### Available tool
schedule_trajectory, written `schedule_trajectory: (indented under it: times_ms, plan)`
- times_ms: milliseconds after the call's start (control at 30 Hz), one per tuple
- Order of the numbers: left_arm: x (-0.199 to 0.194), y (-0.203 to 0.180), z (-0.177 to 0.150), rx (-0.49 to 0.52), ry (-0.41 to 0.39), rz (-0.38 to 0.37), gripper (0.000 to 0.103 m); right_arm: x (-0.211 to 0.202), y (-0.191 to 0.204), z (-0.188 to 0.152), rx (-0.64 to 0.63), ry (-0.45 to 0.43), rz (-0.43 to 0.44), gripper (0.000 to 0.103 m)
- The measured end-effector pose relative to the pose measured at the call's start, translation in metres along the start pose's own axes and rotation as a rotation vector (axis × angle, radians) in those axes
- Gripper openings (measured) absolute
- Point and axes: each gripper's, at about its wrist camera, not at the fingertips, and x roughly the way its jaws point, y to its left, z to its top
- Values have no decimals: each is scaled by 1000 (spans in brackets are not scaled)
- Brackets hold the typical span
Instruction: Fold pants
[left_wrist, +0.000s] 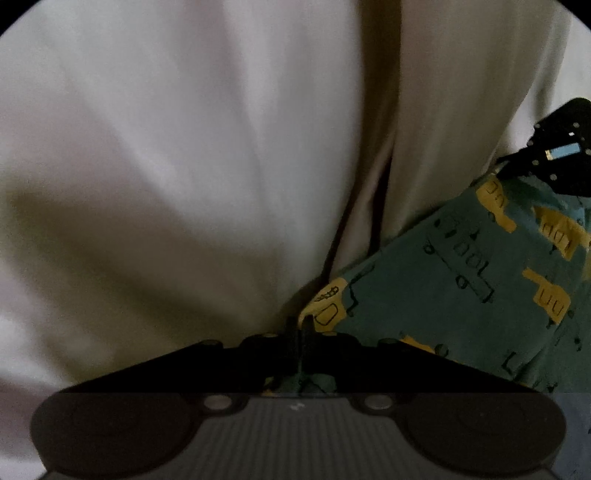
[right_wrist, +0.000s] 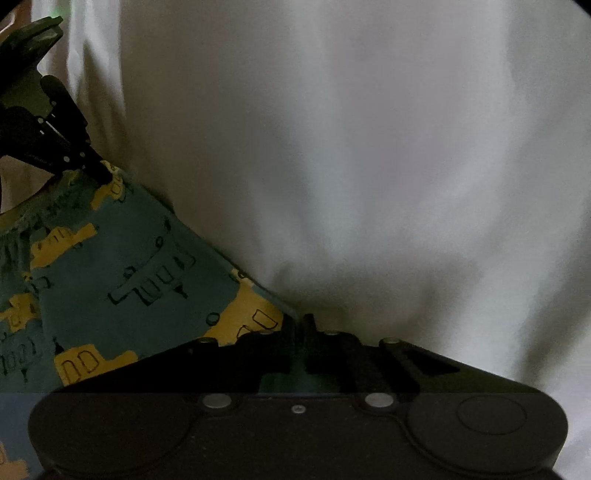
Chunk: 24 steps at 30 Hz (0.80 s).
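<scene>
— Biggest thing in view? 
— White cloth (left_wrist: 166, 166), filling nearly the whole left wrist frame and most of the right wrist frame (right_wrist: 369, 147). Soft, creased, dimly lit. Hard to tell whether a surface covering, a bed sheet or a garment. Crossed by a dark fold or seam running from top centre down toward the lower middle of the left wrist view. Nothing of the room beyond it visible.

— Next in size? 
— Pants (left_wrist: 461, 288), teal with yellow vehicle prints: lower right of the left wrist frame, lower left of the right wrist frame (right_wrist: 110, 266). Stretched taut between the two tools, against the white cloth.

— And the tongs? 
— Left tongs (left_wrist: 300, 328) at bottom centre, clenched on a corner of the pants. Also seen at the upper left of the right wrist frame. Right tongs (right_wrist: 300, 328) likewise pinched closed on the fabric edge at bottom centre; seen again at the right edge of the left wrist frame.
</scene>
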Motion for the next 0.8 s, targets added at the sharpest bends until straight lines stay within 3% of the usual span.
schedule_trajectory:
  times_ms: [467,800]
  plan:
    - [-89,0,-33,27,-198,23,0,-69,61,-21,-96,-165,-145,1]
    - [-160,-20,-96,126,-299,-4,0,-130,115,-73,-122,-202,-164,1]
